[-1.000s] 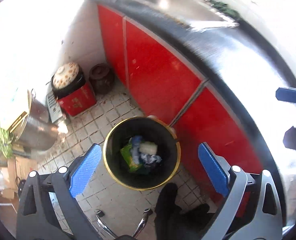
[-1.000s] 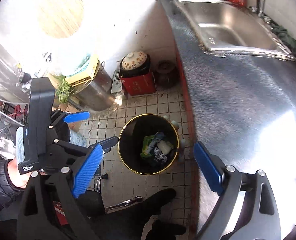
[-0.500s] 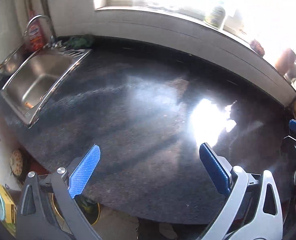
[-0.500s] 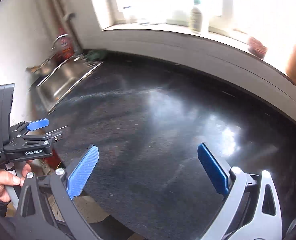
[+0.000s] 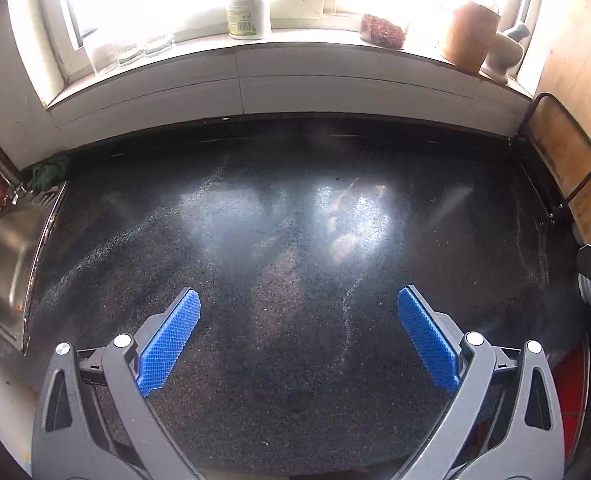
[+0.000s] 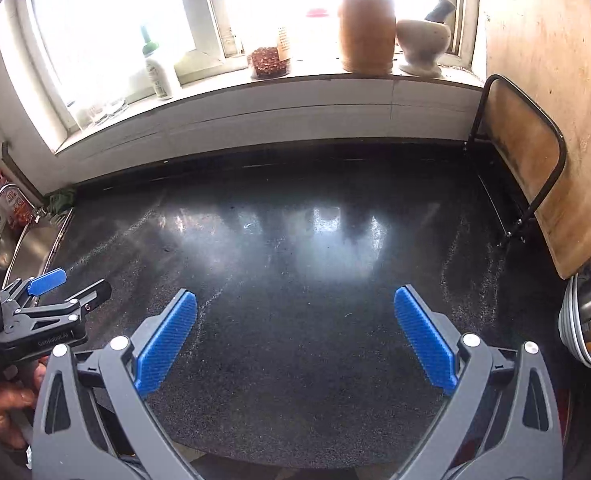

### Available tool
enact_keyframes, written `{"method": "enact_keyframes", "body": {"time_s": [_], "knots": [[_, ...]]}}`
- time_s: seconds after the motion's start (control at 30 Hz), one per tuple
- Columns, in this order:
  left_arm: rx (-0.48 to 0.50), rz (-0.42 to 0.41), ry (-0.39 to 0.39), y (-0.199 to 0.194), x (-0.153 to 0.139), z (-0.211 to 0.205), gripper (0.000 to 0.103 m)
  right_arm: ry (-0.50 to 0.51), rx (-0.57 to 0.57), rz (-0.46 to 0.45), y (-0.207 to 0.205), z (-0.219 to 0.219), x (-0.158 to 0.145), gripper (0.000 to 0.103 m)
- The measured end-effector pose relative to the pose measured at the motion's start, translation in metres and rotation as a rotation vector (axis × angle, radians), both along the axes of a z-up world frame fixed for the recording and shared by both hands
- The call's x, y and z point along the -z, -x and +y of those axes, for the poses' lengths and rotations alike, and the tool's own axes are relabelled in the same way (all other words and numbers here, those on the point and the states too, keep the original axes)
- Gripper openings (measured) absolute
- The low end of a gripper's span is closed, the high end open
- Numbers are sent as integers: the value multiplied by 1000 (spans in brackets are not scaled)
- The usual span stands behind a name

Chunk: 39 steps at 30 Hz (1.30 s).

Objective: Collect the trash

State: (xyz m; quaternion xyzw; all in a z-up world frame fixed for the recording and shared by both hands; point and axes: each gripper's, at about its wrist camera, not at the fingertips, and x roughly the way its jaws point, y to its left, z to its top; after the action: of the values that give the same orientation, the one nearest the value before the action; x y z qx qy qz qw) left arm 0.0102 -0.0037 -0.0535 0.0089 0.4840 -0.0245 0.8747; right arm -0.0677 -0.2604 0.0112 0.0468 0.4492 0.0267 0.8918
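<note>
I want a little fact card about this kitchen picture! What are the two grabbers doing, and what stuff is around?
left gripper: open, holding nothing, above the counter
right gripper: open, holding nothing, above the counter
counter: dark, speckled, shiny; no trash visible on it
sink: metal, at the counter's left end
windowsill: white bottle, dish of red bits, brown jar, mortar with pestle
board in a black frame: leaning at the counter's right end
bowls: stacked at the far right
</note>
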Motion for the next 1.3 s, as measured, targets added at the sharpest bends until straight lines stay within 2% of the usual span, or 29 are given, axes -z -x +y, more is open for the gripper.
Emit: {"method": "enact_keyframes", "body": {"time_s": [1.3], "knots": [[-58,18,-5,-7,3,6,96,-25,-26,54,-13,1,13,96]]}}
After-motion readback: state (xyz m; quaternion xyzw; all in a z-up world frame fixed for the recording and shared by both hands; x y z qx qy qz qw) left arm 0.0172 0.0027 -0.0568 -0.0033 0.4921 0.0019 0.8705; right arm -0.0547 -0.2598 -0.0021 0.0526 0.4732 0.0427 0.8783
